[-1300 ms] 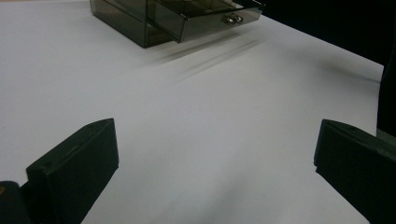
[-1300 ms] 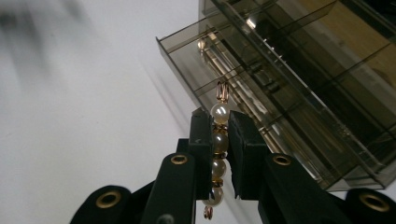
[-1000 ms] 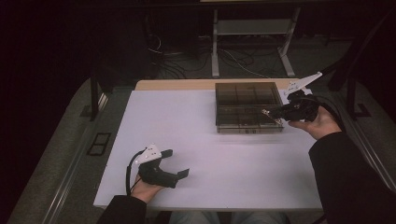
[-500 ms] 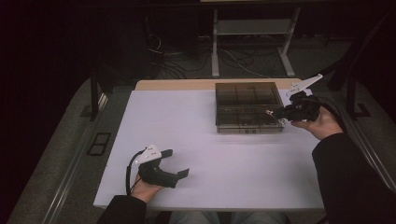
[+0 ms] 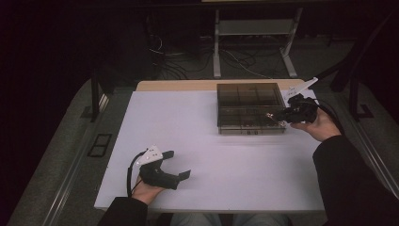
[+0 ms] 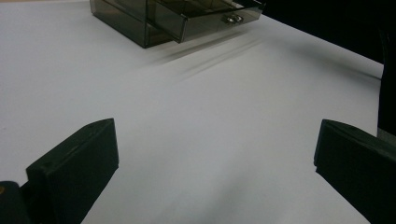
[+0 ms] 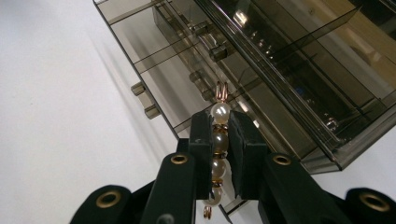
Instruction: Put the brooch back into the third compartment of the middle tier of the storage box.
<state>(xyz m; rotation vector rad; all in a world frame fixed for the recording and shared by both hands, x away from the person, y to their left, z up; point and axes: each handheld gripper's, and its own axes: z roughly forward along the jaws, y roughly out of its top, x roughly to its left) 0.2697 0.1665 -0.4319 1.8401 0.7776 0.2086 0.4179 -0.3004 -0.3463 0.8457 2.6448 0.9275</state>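
A short string of white pearls with gold spacers (image 7: 220, 112) is pinched between the jaws of my right gripper (image 7: 219, 133), which is shut on it. In the high view this gripper (image 5: 278, 116) hovers at the right front corner of a smoky clear drawer box (image 5: 248, 101), pearl piece (image 5: 271, 115) pointing over it. A drawer (image 7: 154, 70) with dividers stands pulled out under the pearls. My left gripper (image 5: 178, 164) rests near the table's front edge, jaws wide open and nothing between them (image 6: 215, 172). From there the box (image 6: 140, 18) lies far ahead.
The white table top (image 5: 188, 127) spreads between the two hands. A metal stand (image 5: 254, 28) and cables lie on the dark floor behind the table. A person's sleeve (image 5: 348, 174) comes in at the right front.
My right gripper has sunk a little toward the box with the pearl string still in it. The left gripper has stayed put.
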